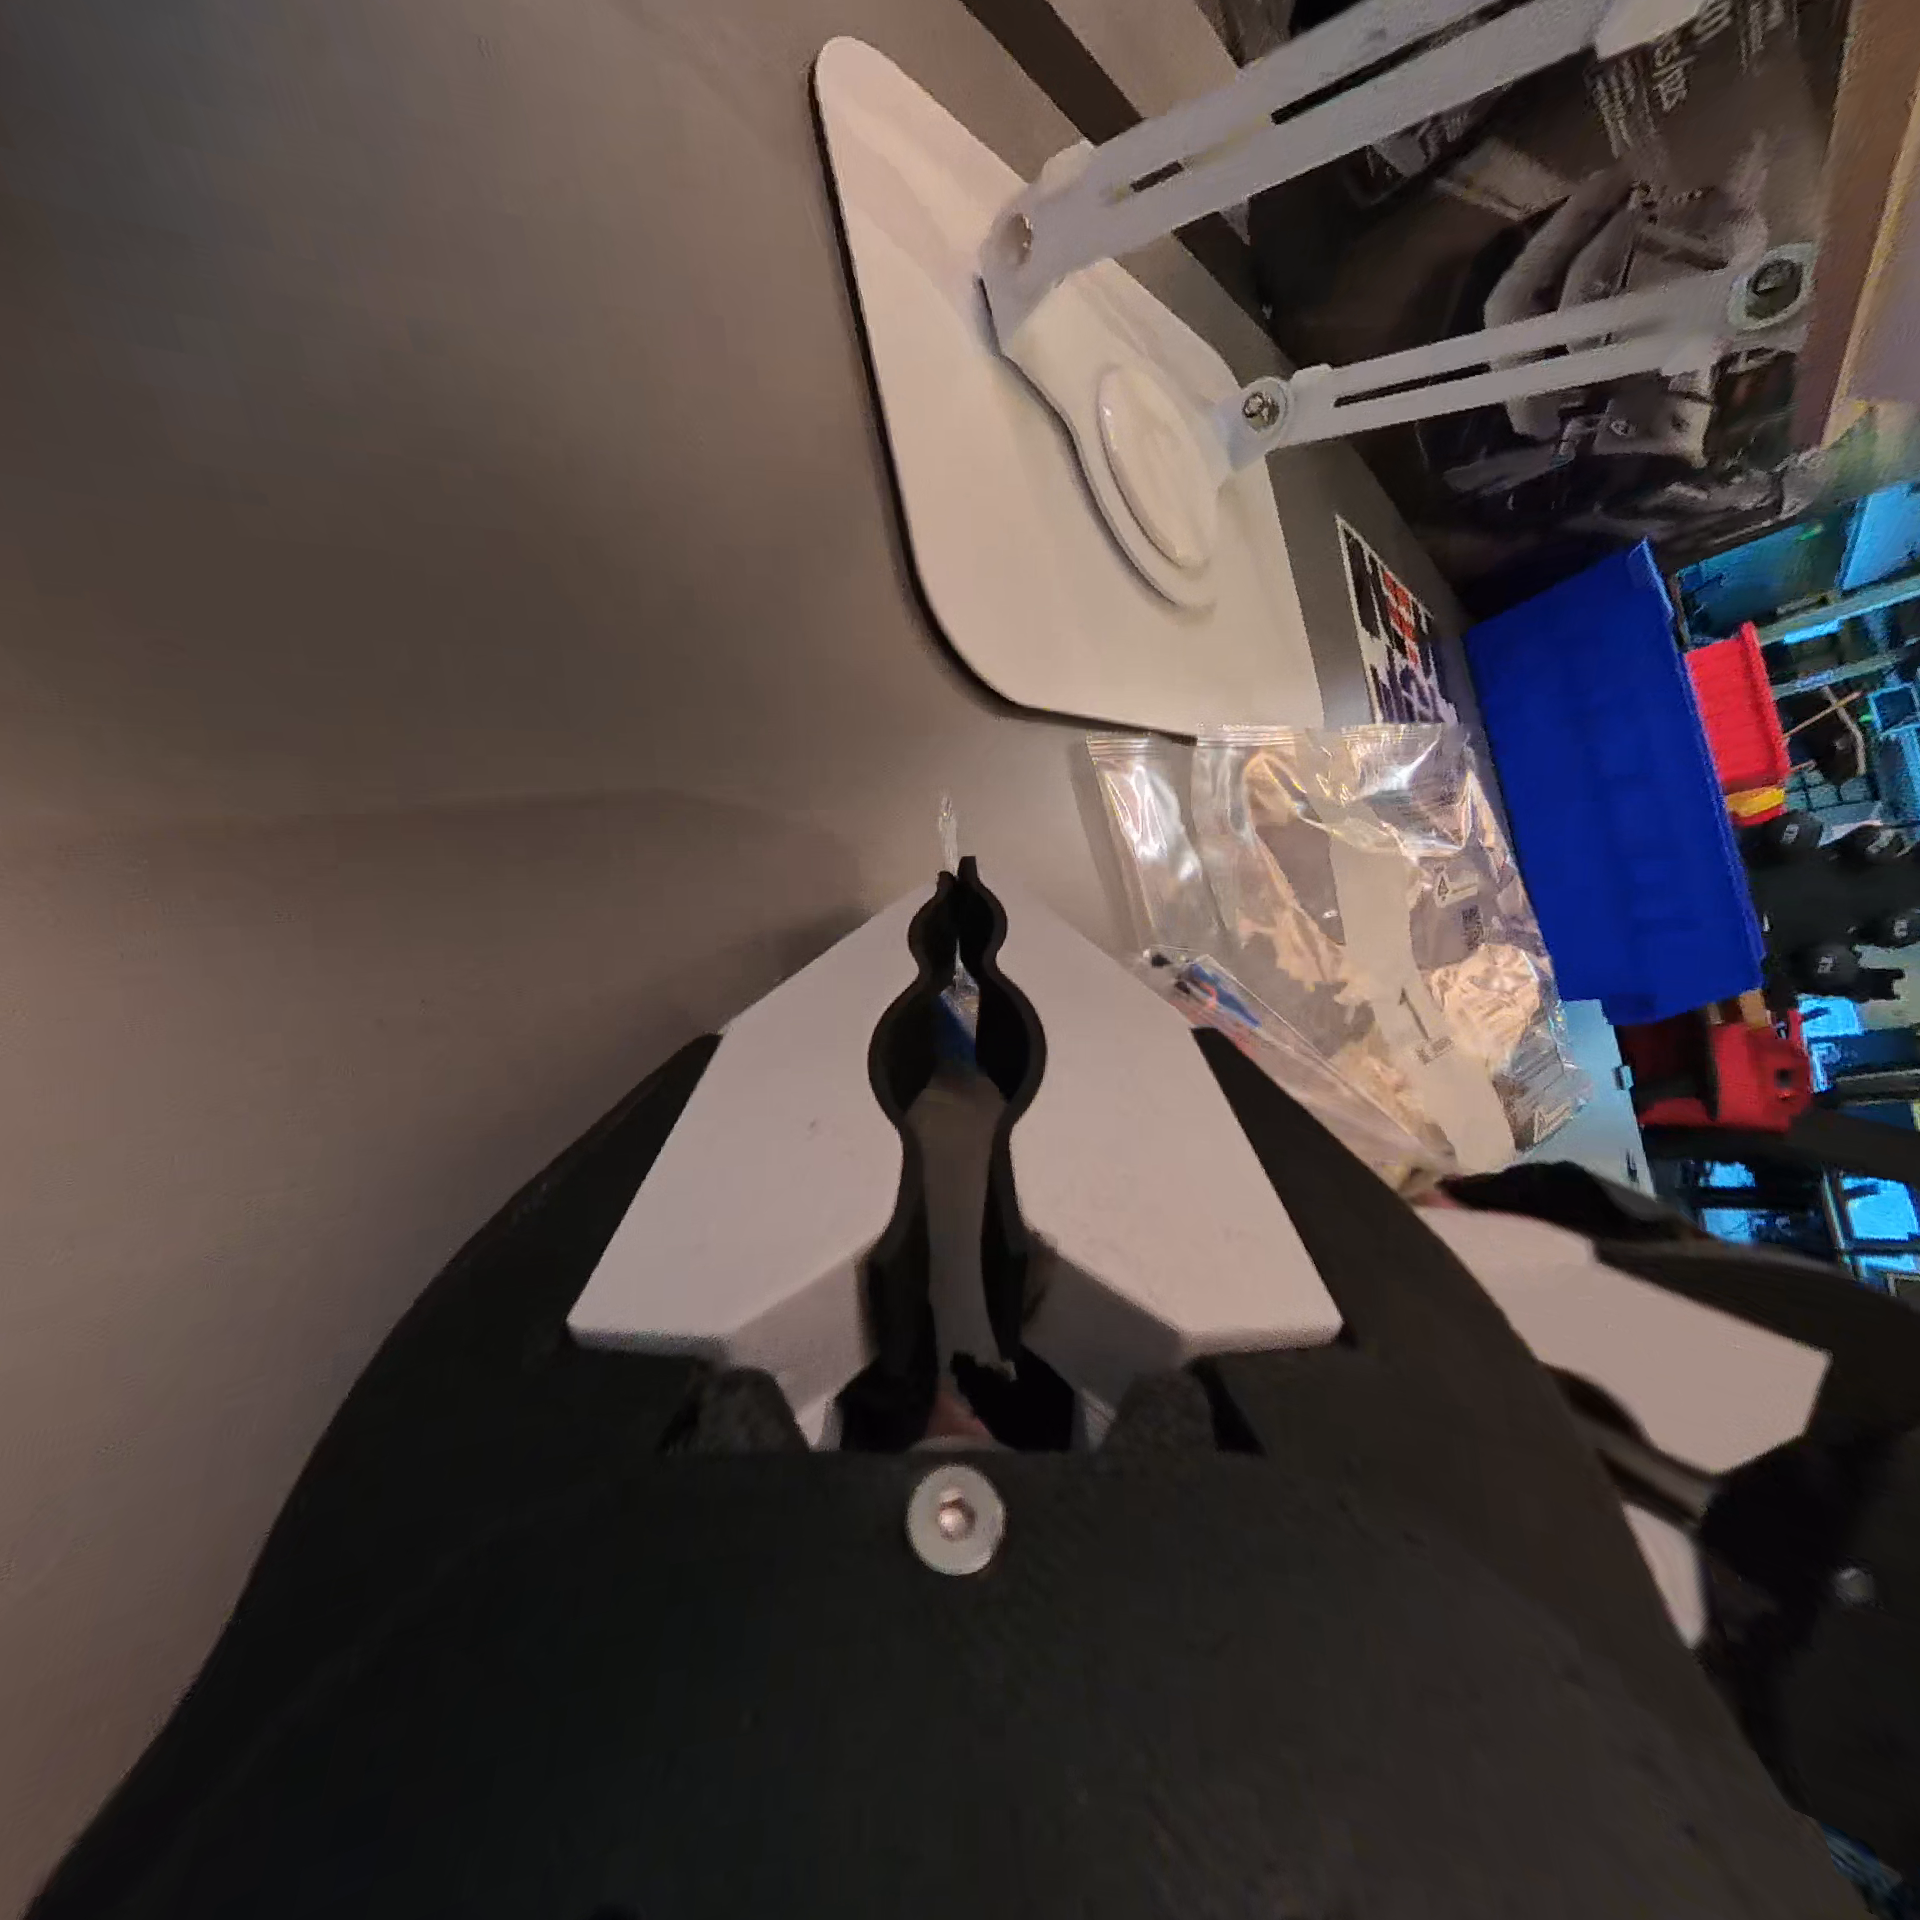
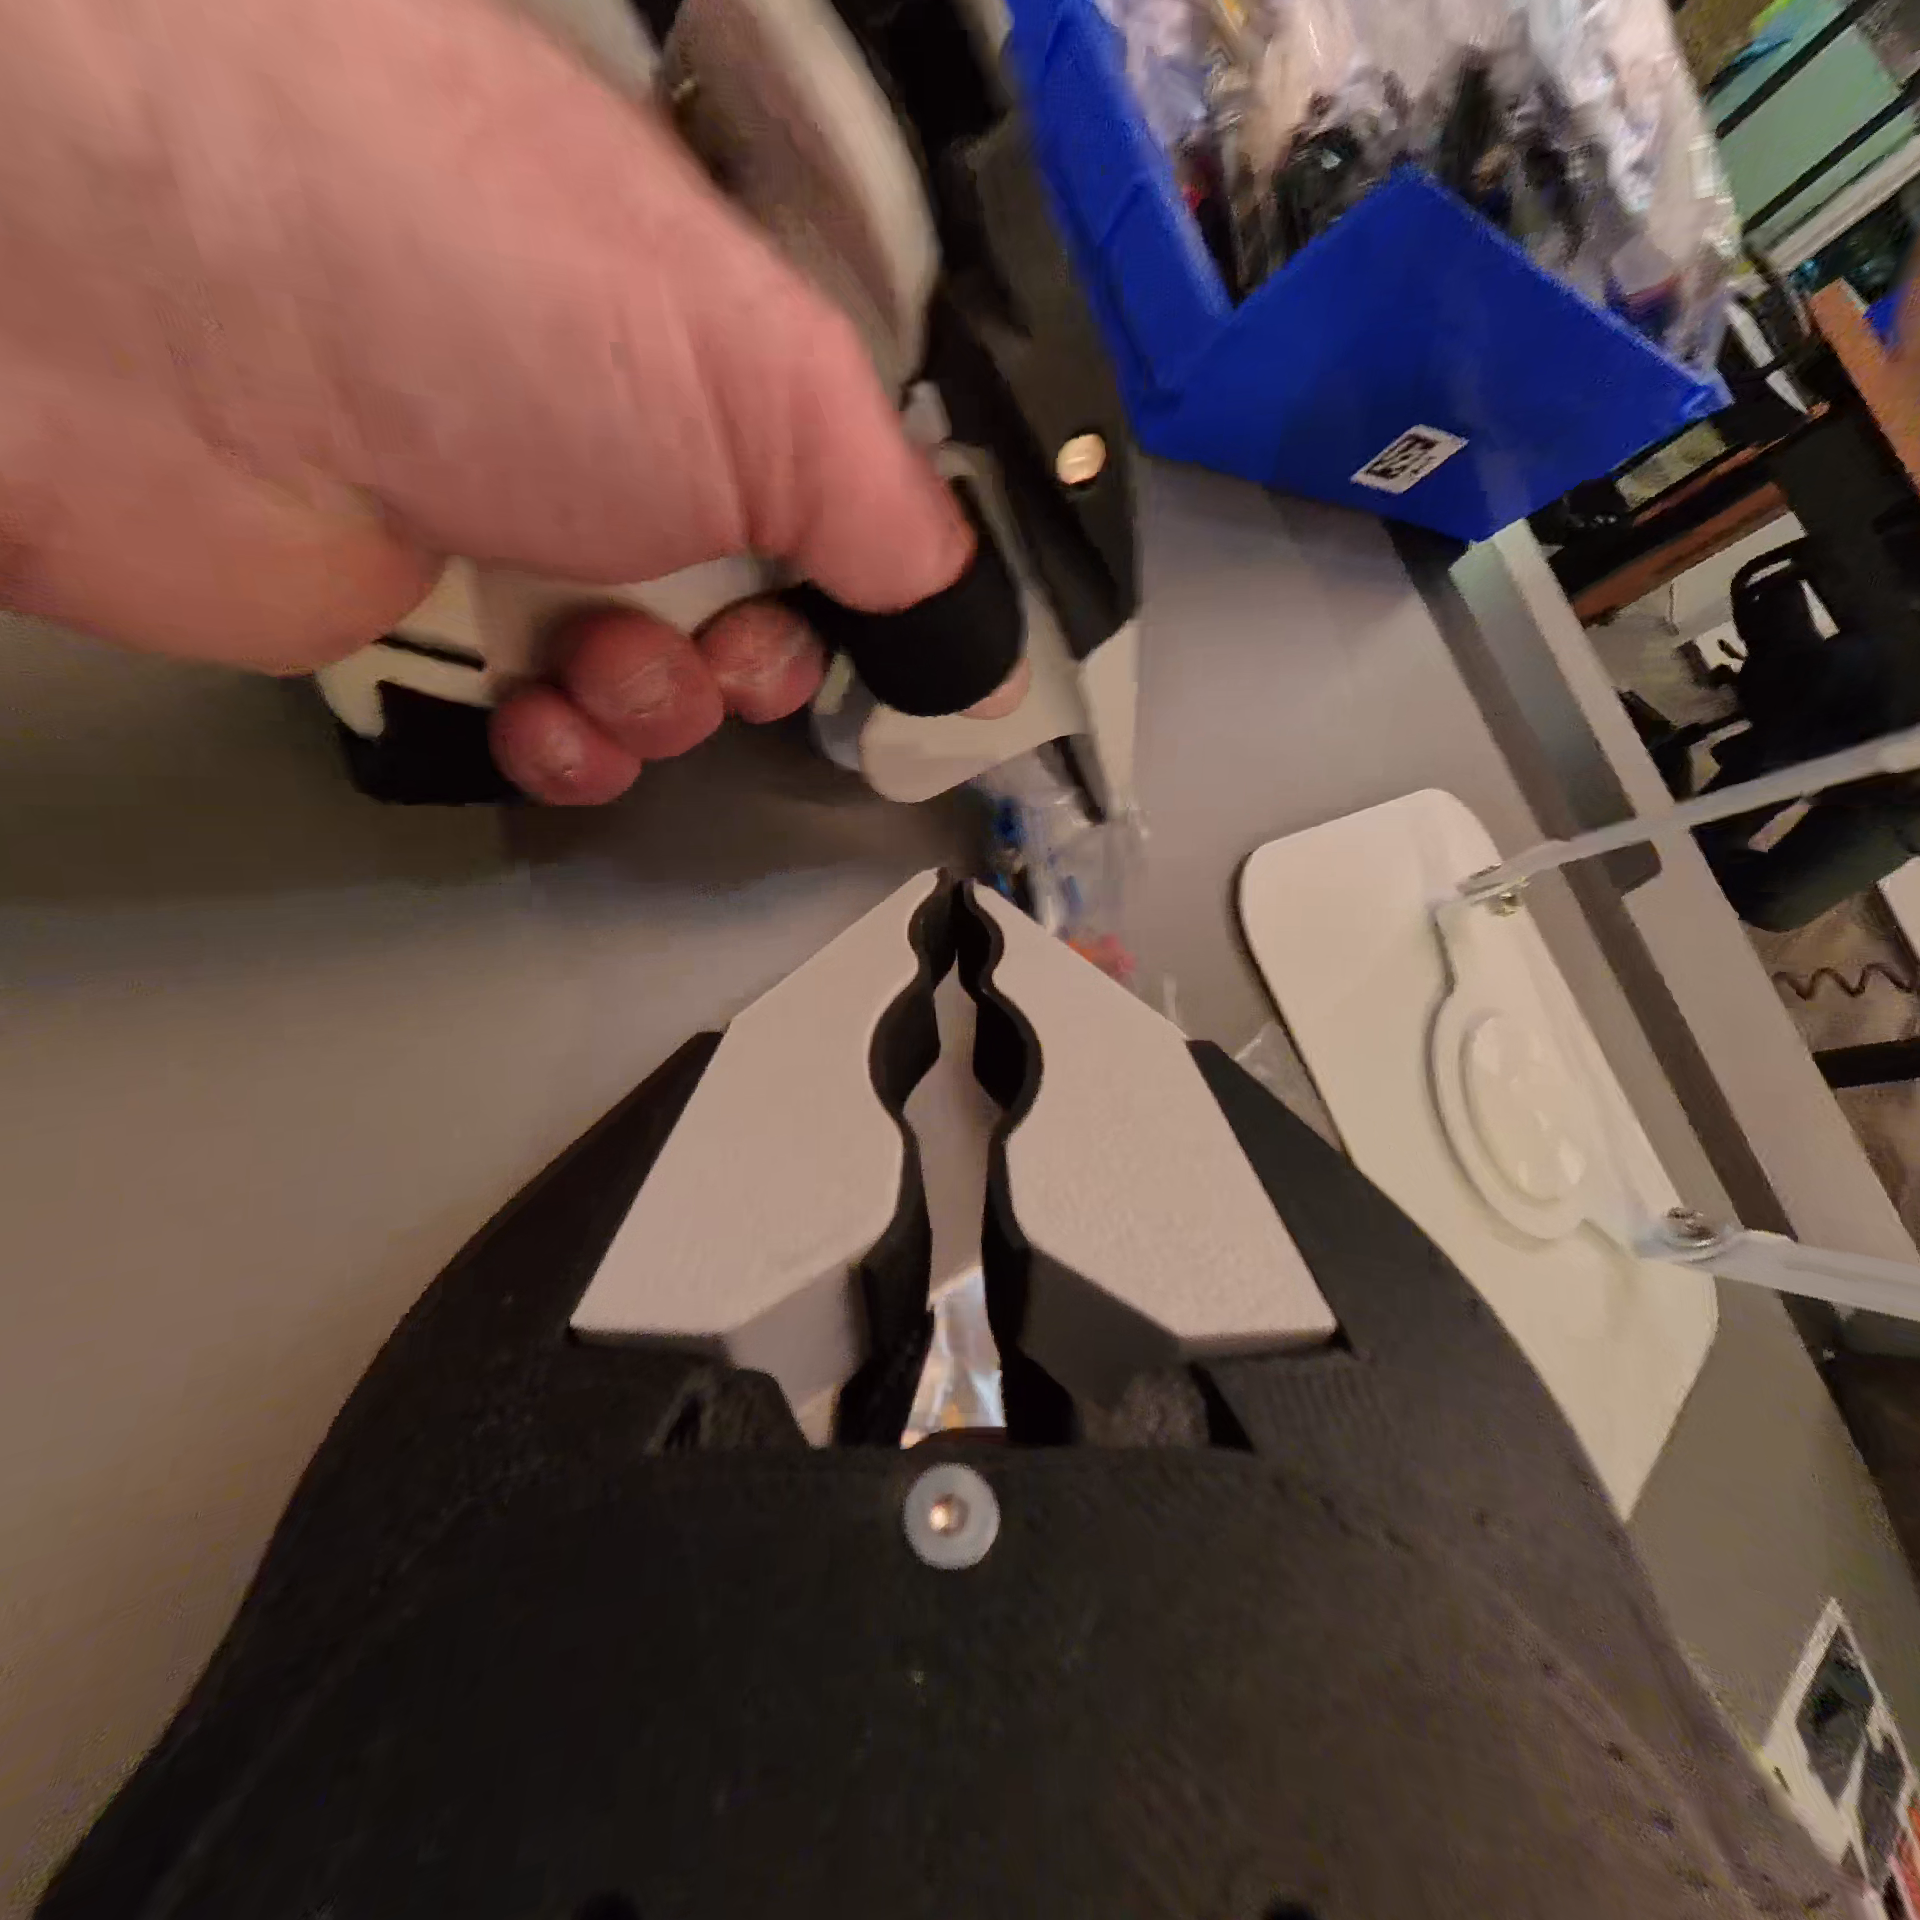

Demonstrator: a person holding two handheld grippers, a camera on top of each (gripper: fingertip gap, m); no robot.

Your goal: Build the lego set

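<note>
At tip of left gripper: jaws together, clamped on a thin edge of clear plastic, a sliver of film poking out beyond the tips; it appears to belong to the parts bag stretched between both tools. Right gripper: jaws together too, tips pinching the same bag's edge, w/ film visible in the gap further back. Hand, black wrap on one finger, holds the left tool just beyond right tips. Outward: more clear bags of lego pieces lie on the grey table, beside the white stand base and near blue bin; sticker sheet between base and bin. Step in hand, by judgement: opening a parts bag, very early, no bricks joined yet. Next move prob. calls for pulling the two grips apart w/ firm clamp so film tears, not slips; pieces may scatter. Bag's long axis: cannot tell exactly; seems to run between the tips, crumpled, its bulk toward the stand base.
</note>
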